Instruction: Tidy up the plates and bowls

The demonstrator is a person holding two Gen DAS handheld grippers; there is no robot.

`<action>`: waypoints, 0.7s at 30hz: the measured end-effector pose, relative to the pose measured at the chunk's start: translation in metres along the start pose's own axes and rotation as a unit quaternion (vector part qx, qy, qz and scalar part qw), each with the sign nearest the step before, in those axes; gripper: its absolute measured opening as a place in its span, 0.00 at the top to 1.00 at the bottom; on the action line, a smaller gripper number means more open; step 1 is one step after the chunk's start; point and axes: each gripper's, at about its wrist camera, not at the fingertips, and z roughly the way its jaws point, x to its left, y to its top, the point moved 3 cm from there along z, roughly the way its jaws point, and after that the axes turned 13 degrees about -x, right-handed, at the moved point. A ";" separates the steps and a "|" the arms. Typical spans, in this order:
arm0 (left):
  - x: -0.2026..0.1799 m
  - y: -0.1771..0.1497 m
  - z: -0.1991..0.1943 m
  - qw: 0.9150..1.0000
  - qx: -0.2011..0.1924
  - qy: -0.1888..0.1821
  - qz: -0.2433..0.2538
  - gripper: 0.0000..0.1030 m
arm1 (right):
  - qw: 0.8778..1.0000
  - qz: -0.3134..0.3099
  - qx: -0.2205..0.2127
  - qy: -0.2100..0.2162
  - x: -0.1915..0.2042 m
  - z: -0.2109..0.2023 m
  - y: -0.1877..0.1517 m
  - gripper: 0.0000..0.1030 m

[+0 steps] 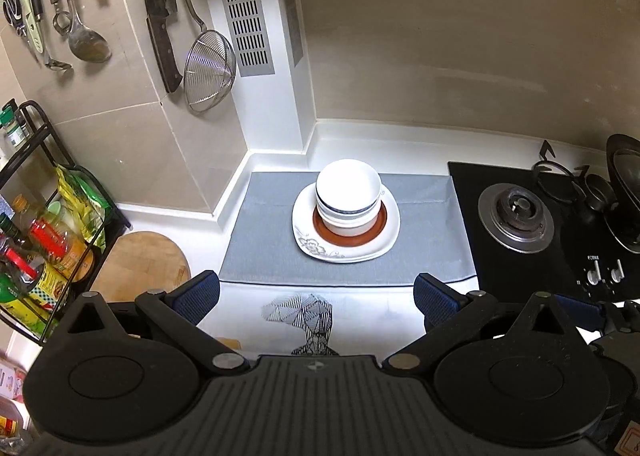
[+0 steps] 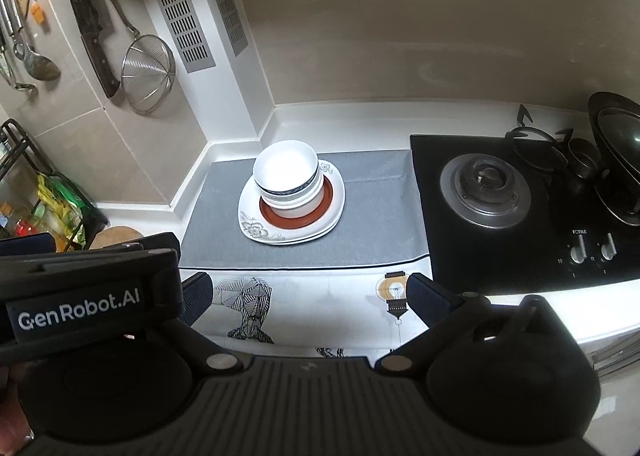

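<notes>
On the grey mat (image 1: 256,240) at mid-counter, between the corner wall on the left and the stove (image 1: 516,216) on the right, stands one stack: white plates (image 1: 344,252), a brown-rimmed plate (image 1: 348,238), nested bowls (image 1: 347,186). It lies straight ahead and farther away than both grippers, apart from each. Left gripper (image 1: 316,296) faces it squarely, wide open, empty. Right gripper (image 2: 306,298), also spread and empty, sees it slightly left. The stack has no long axis; neither arm looks clearly nearer.
</notes>
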 end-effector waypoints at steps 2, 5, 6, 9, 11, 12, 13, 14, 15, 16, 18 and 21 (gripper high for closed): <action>-0.001 -0.003 -0.004 1.000 0.000 -0.001 -0.001 0.00 | 1.000 0.001 0.002 0.001 -0.001 -0.004 -0.003 0.00; -0.002 -0.006 -0.008 1.000 0.004 0.000 -0.001 0.00 | 1.000 0.002 0.005 0.004 -0.001 -0.009 -0.006 0.00; -0.001 -0.007 -0.008 1.000 0.005 -0.001 0.000 0.00 | 1.000 0.002 0.006 0.005 -0.002 -0.010 -0.007 0.00; -0.003 -0.008 -0.012 1.000 0.005 0.000 0.003 0.00 | 1.000 0.001 0.005 0.005 -0.003 -0.014 -0.009 0.00; -0.003 -0.008 -0.014 1.000 0.005 0.002 0.004 0.00 | 1.000 0.003 0.005 0.007 -0.003 -0.016 -0.010 0.00; -0.004 -0.008 -0.015 1.000 0.004 0.002 0.004 0.00 | 1.000 0.004 0.005 0.008 -0.003 -0.016 -0.010 0.00; -0.004 -0.008 -0.016 1.000 0.003 0.002 0.004 0.00 | 1.000 0.004 0.004 0.008 -0.004 -0.017 -0.010 0.00; -0.004 -0.008 -0.017 1.000 0.003 0.002 0.004 0.00 | 1.000 0.004 0.003 0.008 -0.004 -0.018 -0.011 0.00; -0.005 -0.008 -0.017 1.000 0.004 0.002 0.004 0.00 | 1.000 0.004 0.004 0.008 -0.004 -0.019 -0.011 0.00; -0.005 -0.008 -0.017 1.000 0.006 0.002 0.004 0.00 | 1.000 0.004 0.005 0.007 -0.005 -0.020 -0.011 0.00; -0.006 -0.008 -0.018 1.000 0.009 0.001 0.003 0.00 | 1.000 0.003 0.004 0.008 -0.005 -0.021 -0.011 0.00; -0.007 -0.008 -0.021 1.000 0.007 0.001 0.004 0.00 | 1.000 0.004 0.003 0.012 -0.007 -0.023 -0.011 0.00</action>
